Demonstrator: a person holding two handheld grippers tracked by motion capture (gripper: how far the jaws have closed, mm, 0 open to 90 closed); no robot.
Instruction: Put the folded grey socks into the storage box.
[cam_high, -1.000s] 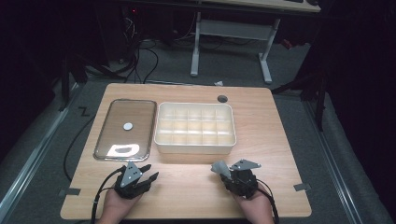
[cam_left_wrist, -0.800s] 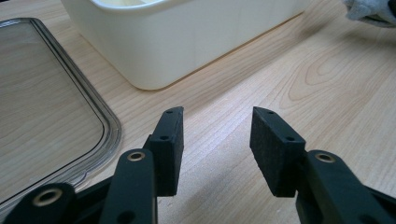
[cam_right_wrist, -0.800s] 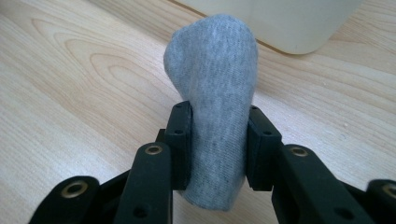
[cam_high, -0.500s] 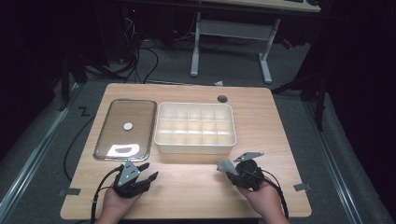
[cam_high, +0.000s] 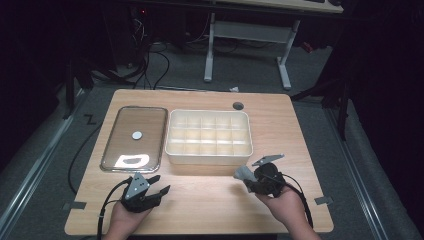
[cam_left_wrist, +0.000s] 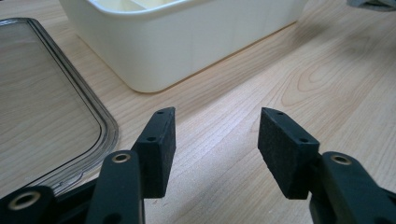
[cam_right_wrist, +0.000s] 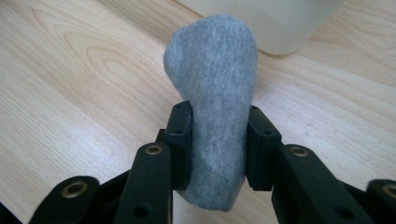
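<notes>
Wooden table (cam_high: 200, 200), near edge: right gripper (cam_high: 250, 172) has lifted the clamped grey sock (cam_high: 243, 173) toward the divided box (cam_high: 209, 152); left gripper (cam_high: 160, 186), just opened, holds nothing.

Grey sock (cam_right_wrist: 212, 116), cream box (cam_high: 209, 137)

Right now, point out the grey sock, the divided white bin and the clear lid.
grey sock (cam_right_wrist: 212, 93): right gripper view, its bulging middle.
divided white bin (cam_high: 209, 156): high view, near wall.
clear lid (cam_high: 134, 135): high view, centre knob.

Lower end of the grey sock (cam_right_wrist: 212, 112) hidden between the fingers (cam_right_wrist: 180, 144)
</notes>
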